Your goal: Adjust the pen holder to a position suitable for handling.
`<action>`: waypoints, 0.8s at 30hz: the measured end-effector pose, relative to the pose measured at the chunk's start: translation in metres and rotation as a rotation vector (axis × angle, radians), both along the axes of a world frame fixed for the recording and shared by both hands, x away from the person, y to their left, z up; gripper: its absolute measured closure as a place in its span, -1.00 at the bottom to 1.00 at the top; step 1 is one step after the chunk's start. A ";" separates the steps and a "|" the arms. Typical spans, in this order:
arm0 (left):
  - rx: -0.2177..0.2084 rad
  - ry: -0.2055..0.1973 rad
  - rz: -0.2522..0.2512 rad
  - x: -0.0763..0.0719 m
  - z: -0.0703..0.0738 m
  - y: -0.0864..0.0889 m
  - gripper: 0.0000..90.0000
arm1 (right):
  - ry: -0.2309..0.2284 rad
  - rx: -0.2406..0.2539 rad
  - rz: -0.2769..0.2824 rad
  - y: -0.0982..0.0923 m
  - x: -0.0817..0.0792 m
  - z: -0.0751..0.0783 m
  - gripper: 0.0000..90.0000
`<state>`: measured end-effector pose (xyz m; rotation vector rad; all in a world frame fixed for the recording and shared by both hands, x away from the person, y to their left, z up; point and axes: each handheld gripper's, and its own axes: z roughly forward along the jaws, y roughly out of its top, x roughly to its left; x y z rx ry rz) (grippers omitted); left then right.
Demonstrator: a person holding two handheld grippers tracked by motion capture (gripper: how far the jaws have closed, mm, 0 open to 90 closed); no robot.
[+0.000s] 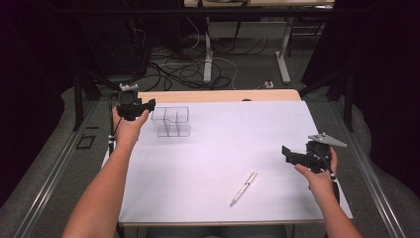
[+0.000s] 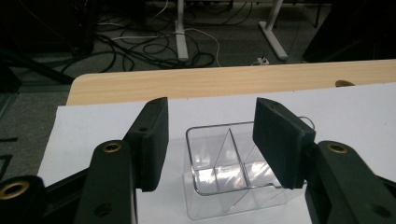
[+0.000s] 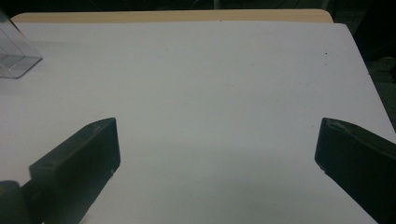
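White sheet (image 1: 218,163) covers wooden table (image 1: 218,95) (cables (image 1: 188,64) behind); both tools gape, empty.

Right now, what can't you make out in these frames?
- Clear divided box: near wall cut by the bottom edge in left gripper view, right side behind a jaw; left edge crops it in right gripper view.
- Pen: cap and tip ends too small, high view.
- Left gripper: blurry dark mass, high view.

Lab: loose floor cables (image 1: 173,69), bare desk legs (image 1: 208,54), dark curtains (image 1: 381,74).
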<state>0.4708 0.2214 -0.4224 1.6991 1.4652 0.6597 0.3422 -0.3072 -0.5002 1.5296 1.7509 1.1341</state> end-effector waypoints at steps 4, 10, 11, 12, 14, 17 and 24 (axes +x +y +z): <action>-0.001 0.029 0.016 0.006 -0.005 0.001 0.06 | 0.013 0.000 0.011 -0.001 0.000 -0.001 -1.00; 0.007 0.065 0.040 0.014 -0.013 0.002 0.16 | 0.019 0.002 0.019 0.001 0.001 -0.002 -1.00; 0.007 0.076 0.044 0.015 -0.013 0.003 0.16 | 0.019 0.002 0.019 0.001 0.001 -0.002 -1.00; 0.010 0.087 0.042 0.016 -0.014 0.003 0.19 | 0.020 0.000 0.022 0.000 0.001 -0.002 -1.00; 0.005 0.104 0.047 0.018 -0.017 0.004 0.22 | 0.021 -0.002 0.021 0.000 0.001 -0.003 -1.00; 0.008 0.126 0.053 0.021 -0.021 0.003 0.28 | 0.022 -0.001 0.022 0.000 0.001 -0.003 -1.00; 0.022 0.160 0.048 0.025 -0.027 0.000 0.36 | 0.025 0.001 0.021 0.000 0.002 -0.004 -1.00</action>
